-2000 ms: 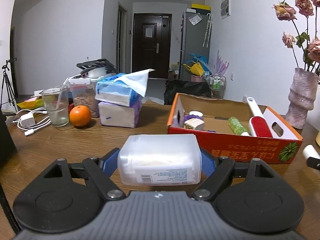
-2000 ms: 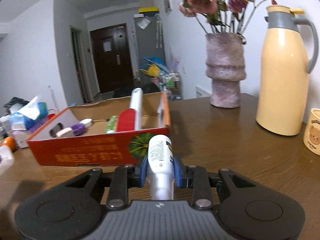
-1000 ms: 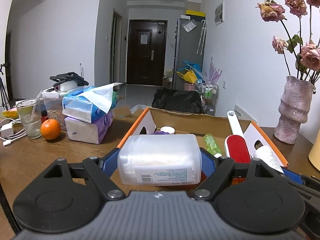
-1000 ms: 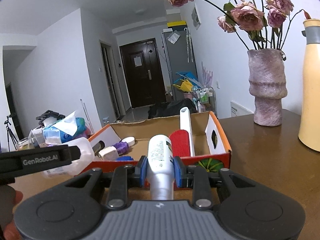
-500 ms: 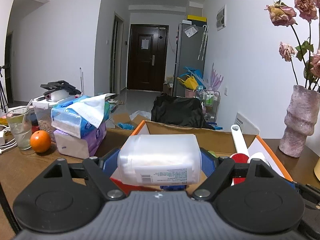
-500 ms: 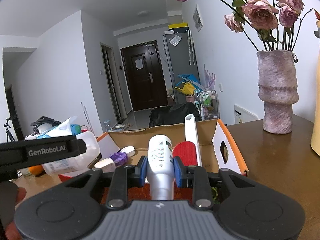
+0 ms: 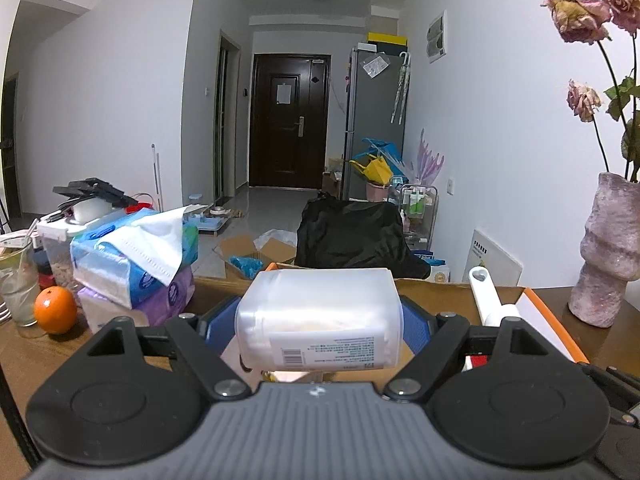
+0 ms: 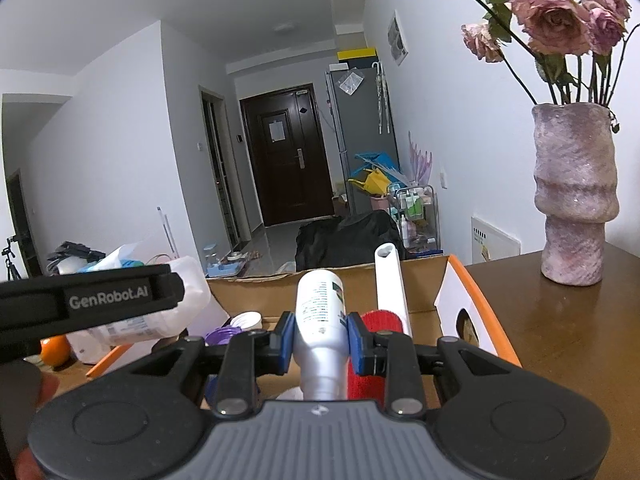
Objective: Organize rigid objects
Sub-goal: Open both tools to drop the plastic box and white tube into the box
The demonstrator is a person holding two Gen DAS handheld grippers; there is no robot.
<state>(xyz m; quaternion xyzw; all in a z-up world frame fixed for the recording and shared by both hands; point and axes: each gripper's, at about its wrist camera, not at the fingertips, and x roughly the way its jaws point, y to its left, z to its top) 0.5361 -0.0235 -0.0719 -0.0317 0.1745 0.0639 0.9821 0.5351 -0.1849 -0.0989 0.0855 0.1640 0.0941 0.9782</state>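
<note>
My left gripper is shut on a translucent white plastic container with a barcode label, held above the near side of the orange cardboard box. My right gripper is shut on a white bottle and holds it over the same box. The left gripper with its container shows at the left of the right wrist view. Inside the box lie a red lint brush with a white handle, a purple item and a white cap.
Tissue packs, an orange, a glass and a food jar stand on the wooden table to the left. A pink vase with dried roses stands at the right. A black bag lies behind the box.
Both grippers have lifted their objects from table level and moved forward, and they now hang over the box. Both grips have stayed shut.
</note>
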